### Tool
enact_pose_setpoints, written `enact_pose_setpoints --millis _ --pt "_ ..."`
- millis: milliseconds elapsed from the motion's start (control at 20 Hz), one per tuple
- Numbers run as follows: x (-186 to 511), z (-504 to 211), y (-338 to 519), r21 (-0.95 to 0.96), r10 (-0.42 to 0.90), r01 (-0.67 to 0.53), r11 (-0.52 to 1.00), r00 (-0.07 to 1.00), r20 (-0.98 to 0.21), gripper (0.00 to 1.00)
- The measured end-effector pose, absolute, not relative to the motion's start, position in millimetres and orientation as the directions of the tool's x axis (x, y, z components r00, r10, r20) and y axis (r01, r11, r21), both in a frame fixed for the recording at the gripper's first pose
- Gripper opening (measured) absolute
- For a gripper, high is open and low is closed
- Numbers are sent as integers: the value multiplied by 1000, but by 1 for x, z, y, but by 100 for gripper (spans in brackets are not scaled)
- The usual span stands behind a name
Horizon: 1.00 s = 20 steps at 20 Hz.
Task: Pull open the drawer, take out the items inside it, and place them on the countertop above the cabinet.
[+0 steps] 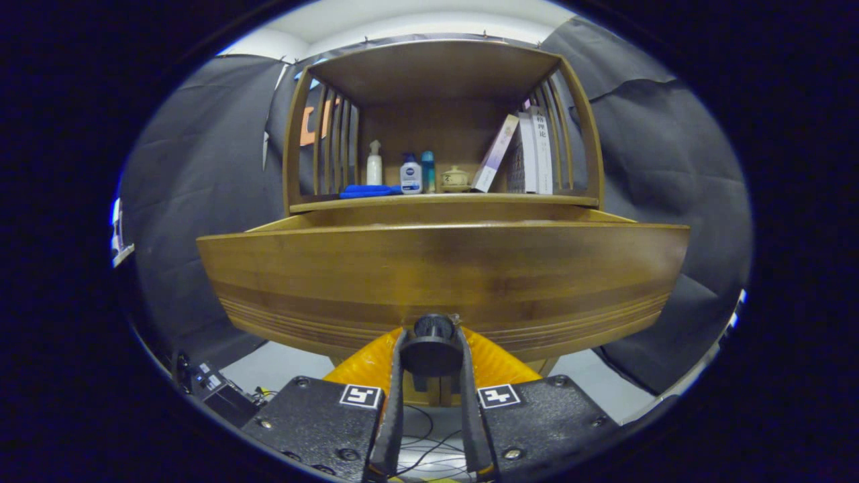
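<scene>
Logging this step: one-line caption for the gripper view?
Gripper shut on the drawer knob, drawer pulled out below the countertop.

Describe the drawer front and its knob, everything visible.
The wide brown wooden drawer front is a horizontal-grained panel with fine grooves along its lower edge. It appears pulled out a little beneath the cabinet countertop, its top edge showing; the inside is hidden. Its round dark knob sits low at the centre, clamped between both fingers of the hand-held gripper.
</scene>
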<state>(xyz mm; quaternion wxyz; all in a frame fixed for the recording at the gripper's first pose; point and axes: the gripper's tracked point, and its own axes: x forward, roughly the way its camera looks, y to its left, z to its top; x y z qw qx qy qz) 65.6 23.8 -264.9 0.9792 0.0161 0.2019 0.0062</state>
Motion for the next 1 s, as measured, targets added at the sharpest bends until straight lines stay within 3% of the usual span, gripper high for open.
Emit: enact_pose_setpoints --millis 700,900,1000 --pt "56 -268 17 -6 11 -15 1000 920 -392 39" --pt "57 -261 6 13 -18 25 1000 933 -360 50" --pt "56 -244 2 13 -3 7 1000 946 -325 76"
